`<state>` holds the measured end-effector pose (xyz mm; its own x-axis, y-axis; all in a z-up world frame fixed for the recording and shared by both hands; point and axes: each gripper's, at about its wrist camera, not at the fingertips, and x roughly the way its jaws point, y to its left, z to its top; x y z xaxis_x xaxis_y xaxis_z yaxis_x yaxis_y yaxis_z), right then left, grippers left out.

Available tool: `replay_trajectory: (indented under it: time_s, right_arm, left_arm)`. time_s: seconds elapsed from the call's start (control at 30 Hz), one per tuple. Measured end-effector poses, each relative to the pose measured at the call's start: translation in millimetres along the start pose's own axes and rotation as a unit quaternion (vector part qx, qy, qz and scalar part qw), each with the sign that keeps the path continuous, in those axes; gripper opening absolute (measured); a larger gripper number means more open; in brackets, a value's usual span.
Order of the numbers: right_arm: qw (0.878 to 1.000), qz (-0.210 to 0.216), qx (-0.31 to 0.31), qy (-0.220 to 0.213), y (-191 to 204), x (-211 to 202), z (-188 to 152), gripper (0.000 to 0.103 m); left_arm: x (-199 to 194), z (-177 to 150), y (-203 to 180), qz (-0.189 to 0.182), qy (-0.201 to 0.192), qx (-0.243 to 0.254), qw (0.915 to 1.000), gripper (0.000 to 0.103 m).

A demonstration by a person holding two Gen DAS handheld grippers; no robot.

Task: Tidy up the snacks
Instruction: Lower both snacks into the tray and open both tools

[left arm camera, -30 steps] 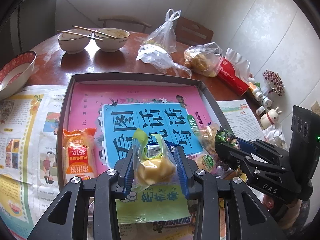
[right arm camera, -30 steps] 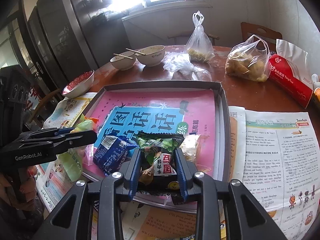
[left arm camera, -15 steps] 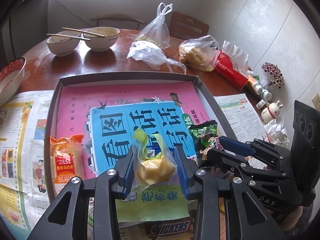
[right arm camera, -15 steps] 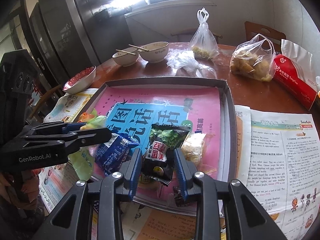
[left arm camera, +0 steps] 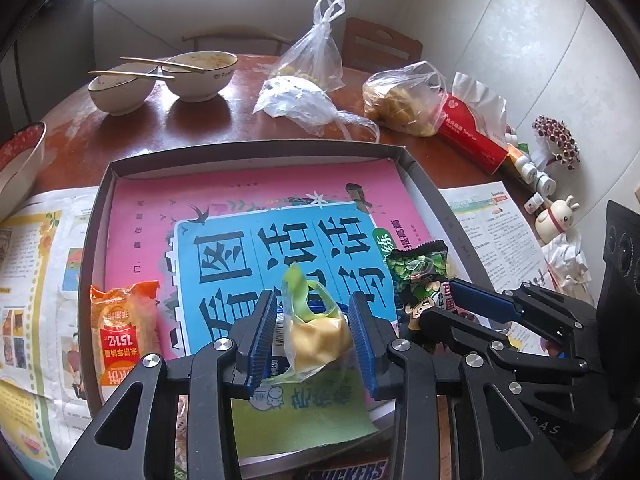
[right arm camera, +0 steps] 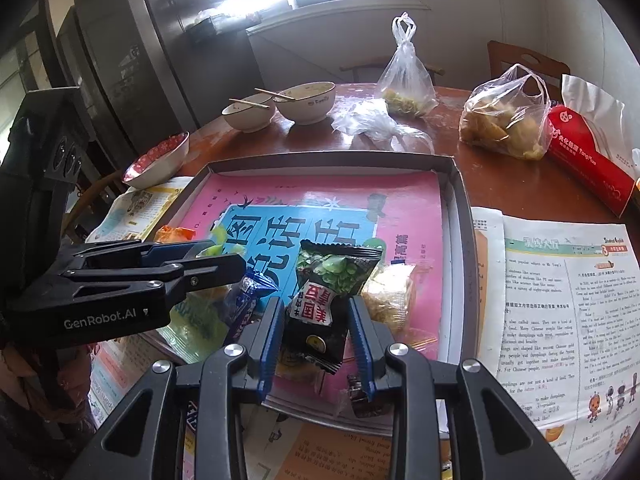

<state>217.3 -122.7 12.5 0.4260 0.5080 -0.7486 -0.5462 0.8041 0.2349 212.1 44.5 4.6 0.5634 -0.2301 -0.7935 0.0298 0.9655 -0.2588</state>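
Note:
My left gripper [left arm camera: 313, 330] is shut on a clear green-topped packet with a yellow snack [left arm camera: 316, 334], held above the near part of the grey tray [left arm camera: 248, 151]. My right gripper [right arm camera: 316, 332] is shut on a black and green snack packet [right arm camera: 326, 292], held over the tray's near right part; it also shows in the left wrist view [left arm camera: 420, 276]. An orange packet [left arm camera: 120, 332] lies in the tray at the near left. A blue packet [right arm camera: 248, 300] and a pale noodle packet [right arm camera: 390, 298] lie in the tray near my grippers.
The tray holds a pink and blue book [left arm camera: 280, 216]. Two bowls with chopsticks [left arm camera: 160, 76], plastic bags [left arm camera: 404, 100], a red tissue pack [left arm camera: 476, 136] and small bottles [left arm camera: 536, 176] stand behind it. Newspapers [right arm camera: 560, 292] flank the tray. A Snickers bar [left arm camera: 348, 470] lies at the near edge.
Both grippers have lifted with their packets and moved forward over the tray. The black and green packet has risen off the tray's near edge.

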Motion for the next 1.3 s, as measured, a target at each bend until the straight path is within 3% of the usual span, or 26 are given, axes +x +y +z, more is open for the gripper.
replay_trajectory:
  time_s: [0.73, 1.13, 1.3]
  right_arm:
    - [1.000, 0.007, -0.019, 0.015, 17.0, 12.4, 1.0, 0.033]
    - [1.000, 0.008, -0.012, 0.011, 16.5, 5.8, -0.8, 0.034]
    - [1.000, 0.005, -0.008, 0.005, 15.2, 1.5, -0.7, 0.039]
  left_arm:
    - [-11.1, -2.1, 7.5, -0.002, -0.005, -0.008, 1.0000, 0.039]
    - [-18.9, -4.4, 4.8, -0.001, -0.011, -0.005, 0.9999, 0.051]
    - [-20.5, -5.1, 4.3, 0.000, -0.011, -0.006, 0.9999, 0.057]
